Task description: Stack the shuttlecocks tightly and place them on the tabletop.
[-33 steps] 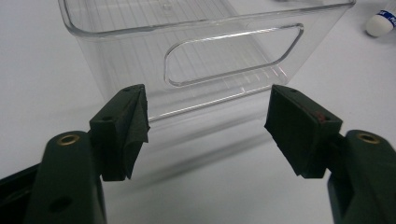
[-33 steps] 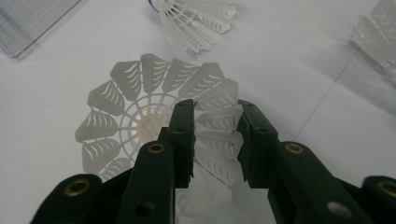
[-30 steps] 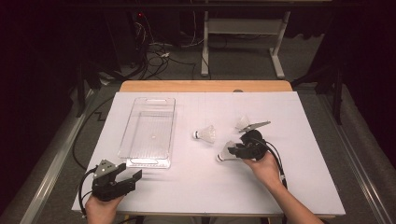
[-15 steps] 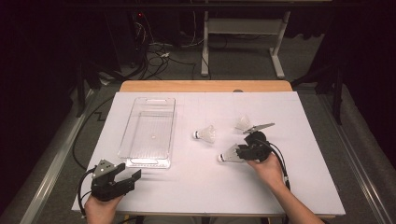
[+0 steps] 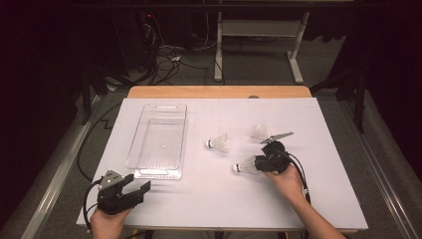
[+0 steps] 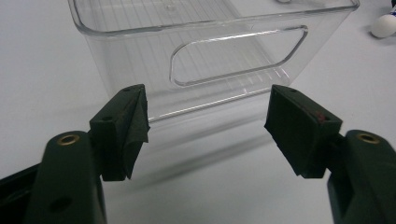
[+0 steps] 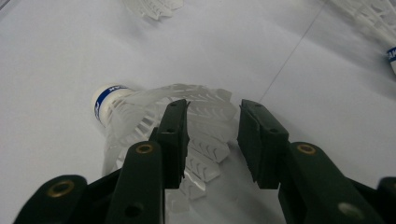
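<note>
Now right gripper (image 5: pixel 260 163) at shuttlecock (image 5: pixel 245 167) lying on white table (image 5: pixel 209 199), jaws just opening, skirt edge between them, unclamped; left gripper (image 5: pixel 134 191) wide, empty, facing clear bin (image 5: pixel 158 141)

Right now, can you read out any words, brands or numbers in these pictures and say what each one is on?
Near shuttlecock, blue band round its cork: white lettering, too blurred to read.
Shuttlecock at the right edge, blue band: lettering cut off and blurred, unreadable.
Clear bin: no text.
Table: no text.
</note>
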